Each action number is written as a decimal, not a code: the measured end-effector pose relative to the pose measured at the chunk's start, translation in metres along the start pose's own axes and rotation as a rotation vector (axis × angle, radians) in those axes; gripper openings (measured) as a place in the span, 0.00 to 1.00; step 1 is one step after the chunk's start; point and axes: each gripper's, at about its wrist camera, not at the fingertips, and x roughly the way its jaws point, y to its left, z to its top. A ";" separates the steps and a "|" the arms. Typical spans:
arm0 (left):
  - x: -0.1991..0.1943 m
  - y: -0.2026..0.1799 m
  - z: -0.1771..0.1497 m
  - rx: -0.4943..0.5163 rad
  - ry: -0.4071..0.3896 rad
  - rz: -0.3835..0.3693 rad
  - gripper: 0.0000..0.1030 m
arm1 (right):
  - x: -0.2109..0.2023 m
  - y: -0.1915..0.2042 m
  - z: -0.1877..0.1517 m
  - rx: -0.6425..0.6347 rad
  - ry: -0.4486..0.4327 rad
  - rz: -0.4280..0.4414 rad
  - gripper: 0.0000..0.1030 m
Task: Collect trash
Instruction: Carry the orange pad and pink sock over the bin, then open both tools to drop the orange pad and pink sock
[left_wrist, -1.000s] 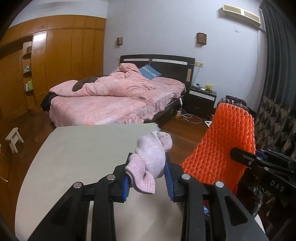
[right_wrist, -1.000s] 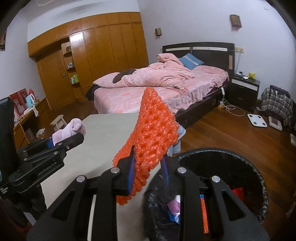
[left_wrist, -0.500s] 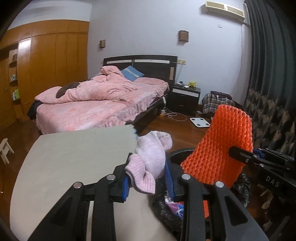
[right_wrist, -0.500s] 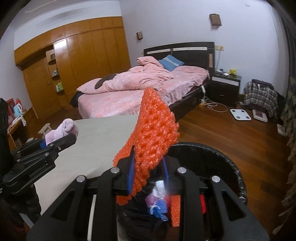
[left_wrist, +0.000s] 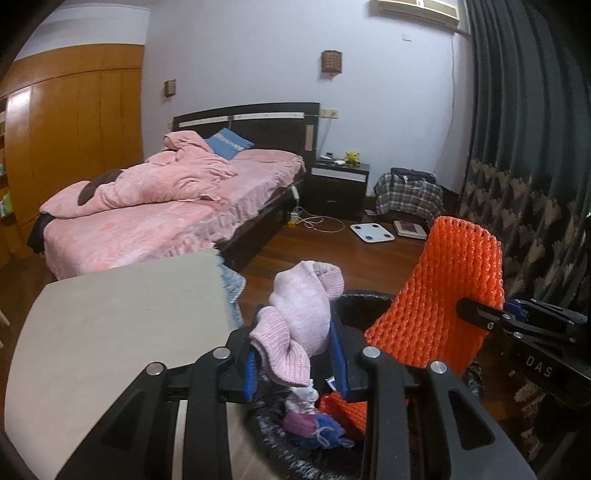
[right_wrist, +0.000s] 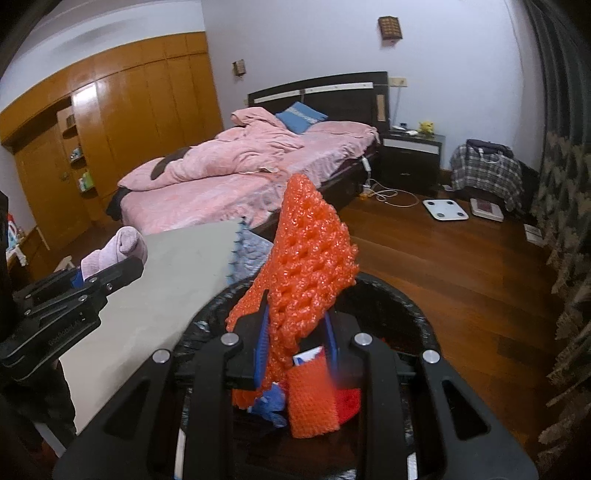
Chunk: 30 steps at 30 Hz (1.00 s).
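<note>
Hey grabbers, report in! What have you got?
Left gripper shut on pink sock. Right gripper shut on orange foam net. Both over trash bin. Nothing blocking.

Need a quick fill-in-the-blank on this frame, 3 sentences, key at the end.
1. The left gripper holds a pink ____.
2. The right gripper holds foam netting coloured ____.
3. Both grippers are above the black ____, which already holds trash.

Missing words: sock; orange; bin
</note>
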 end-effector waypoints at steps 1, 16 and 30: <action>0.004 -0.004 -0.001 0.005 0.002 -0.009 0.31 | 0.001 -0.004 -0.002 0.001 0.004 -0.011 0.23; 0.071 -0.037 -0.019 0.054 0.085 -0.113 0.31 | 0.035 -0.045 -0.029 0.074 0.087 -0.085 0.25; 0.081 -0.022 -0.016 0.023 0.106 -0.149 0.78 | 0.051 -0.058 -0.043 0.072 0.131 -0.172 0.83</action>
